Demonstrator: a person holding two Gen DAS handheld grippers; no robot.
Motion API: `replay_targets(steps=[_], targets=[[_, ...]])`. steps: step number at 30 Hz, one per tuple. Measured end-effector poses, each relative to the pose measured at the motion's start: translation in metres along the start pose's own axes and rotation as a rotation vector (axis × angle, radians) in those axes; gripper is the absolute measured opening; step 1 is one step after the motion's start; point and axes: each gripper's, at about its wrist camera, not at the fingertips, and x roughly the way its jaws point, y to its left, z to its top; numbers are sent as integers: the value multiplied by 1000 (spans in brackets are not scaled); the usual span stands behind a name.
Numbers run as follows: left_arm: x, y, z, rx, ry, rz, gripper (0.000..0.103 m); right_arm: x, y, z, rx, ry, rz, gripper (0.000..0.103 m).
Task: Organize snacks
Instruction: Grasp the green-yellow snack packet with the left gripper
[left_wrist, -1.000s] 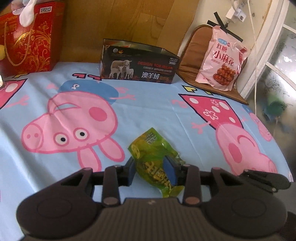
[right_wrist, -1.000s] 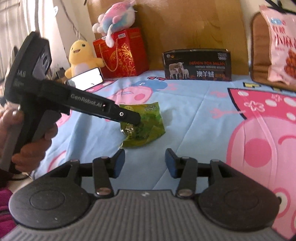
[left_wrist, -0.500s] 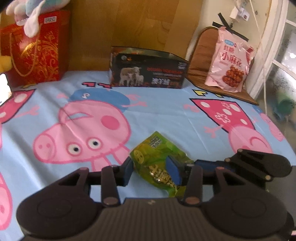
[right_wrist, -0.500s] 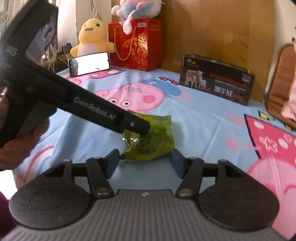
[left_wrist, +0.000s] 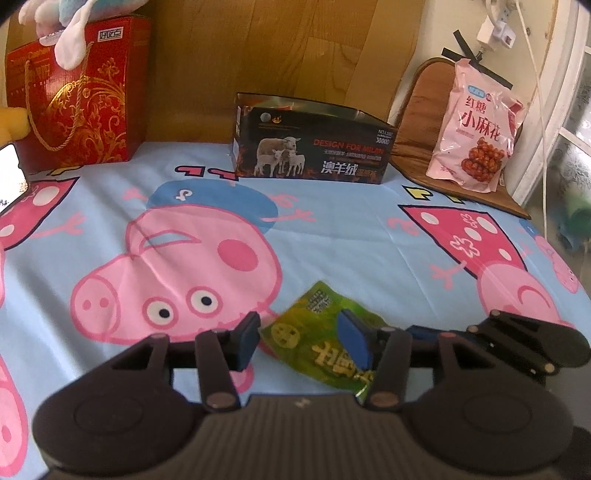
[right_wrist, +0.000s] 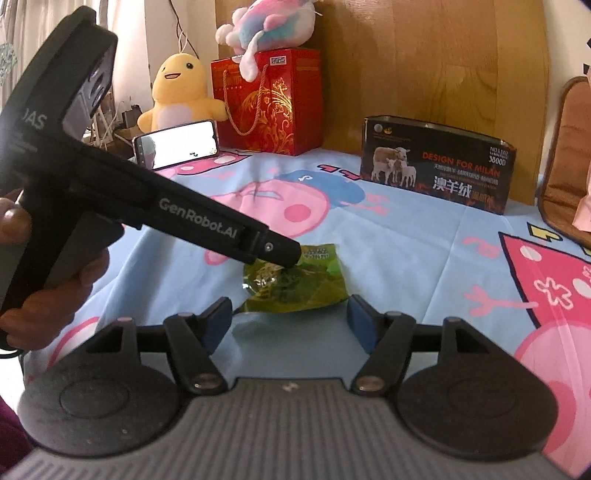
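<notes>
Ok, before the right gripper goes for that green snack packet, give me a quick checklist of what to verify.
1. Green snack packet lies flat on the sheet: ok.
2. Right gripper jaws wide, having just been opening, nothing between them: ok.
3. Left gripper jaws have just been opening, with the packet between them; pads off the packet: cannot tell.
4. Left gripper out of the right one's way: not ok, it sits over the packet.
5. Dark box open-topped to take snacks: ok.
</notes>
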Motion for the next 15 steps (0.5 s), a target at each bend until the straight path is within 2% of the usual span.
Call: replay_targets(steps=[7, 8, 9, 11, 15], targets=[[0, 17, 1, -95, 24, -104, 40, -2, -4, -1, 40, -12, 19, 68], [0, 19, 1, -112, 27, -122, 39, -3, -6, -1, 55, -16, 25, 65], [0, 21, 0, -132, 36, -148, 32, -3, -8, -1, 72, -21, 30, 57], [3, 27, -1, -186, 57, -216, 29, -4, -14, -1, 116, -31, 44, 49], [5, 27, 0, -210, 64, -237, 28, -6, -25, -1, 190, -40, 83, 46]])
